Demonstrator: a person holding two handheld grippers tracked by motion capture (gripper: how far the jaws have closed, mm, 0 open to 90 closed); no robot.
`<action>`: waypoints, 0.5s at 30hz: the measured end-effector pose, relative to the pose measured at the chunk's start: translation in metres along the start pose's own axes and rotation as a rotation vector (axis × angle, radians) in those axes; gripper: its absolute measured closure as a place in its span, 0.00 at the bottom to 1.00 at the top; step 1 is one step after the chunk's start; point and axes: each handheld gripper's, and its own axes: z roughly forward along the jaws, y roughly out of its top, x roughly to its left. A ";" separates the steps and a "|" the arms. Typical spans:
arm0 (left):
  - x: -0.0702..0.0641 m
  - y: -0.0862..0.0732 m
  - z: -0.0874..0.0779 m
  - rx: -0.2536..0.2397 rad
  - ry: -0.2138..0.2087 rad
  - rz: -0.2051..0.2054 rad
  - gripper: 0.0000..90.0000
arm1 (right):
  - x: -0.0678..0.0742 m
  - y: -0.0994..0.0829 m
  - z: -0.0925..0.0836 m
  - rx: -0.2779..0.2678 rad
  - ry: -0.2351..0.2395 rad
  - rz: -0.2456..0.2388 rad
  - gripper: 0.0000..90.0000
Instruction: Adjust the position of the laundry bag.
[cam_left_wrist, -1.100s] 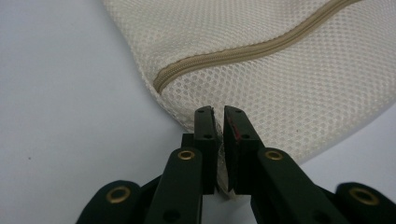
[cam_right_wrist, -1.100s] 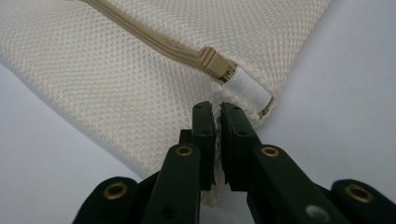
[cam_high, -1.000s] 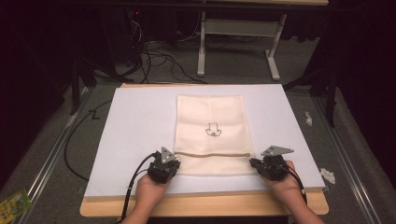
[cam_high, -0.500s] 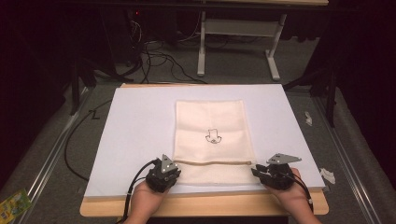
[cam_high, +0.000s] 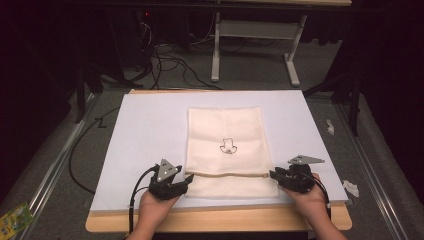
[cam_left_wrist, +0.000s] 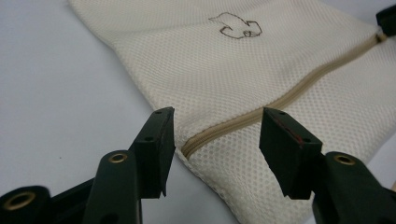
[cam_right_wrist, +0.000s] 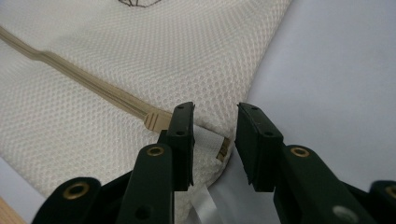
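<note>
Both grippers black, w/ grey three-cornered plates on top. Left gripper (cam_high: 189, 178): black cable loops back past the hand. Right gripper (cam_high: 272, 174): cable runs along the wrist. Jaws are flat black blocks w/ small screw holes, brass-ringed holes on the arms; red streak on one left pad. No sleeves visible.

The little drawing (cam_right_wrist: 137, 2) on the mesh bag (cam_right_wrist: 140, 60) is cut off at the top edge in the right gripper view.
</note>
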 end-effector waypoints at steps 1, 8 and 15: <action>0.003 -0.001 0.000 -0.006 -0.008 -0.023 0.51 | 0.000 0.000 0.000 0.000 0.000 0.000 0.74; 0.009 0.001 -0.003 -0.028 -0.008 -0.056 0.50 | 0.002 -0.004 0.004 0.023 -0.029 -0.027 0.67; 0.007 0.004 0.002 -0.030 -0.011 -0.047 0.49 | 0.001 -0.005 0.004 0.020 -0.018 -0.038 0.68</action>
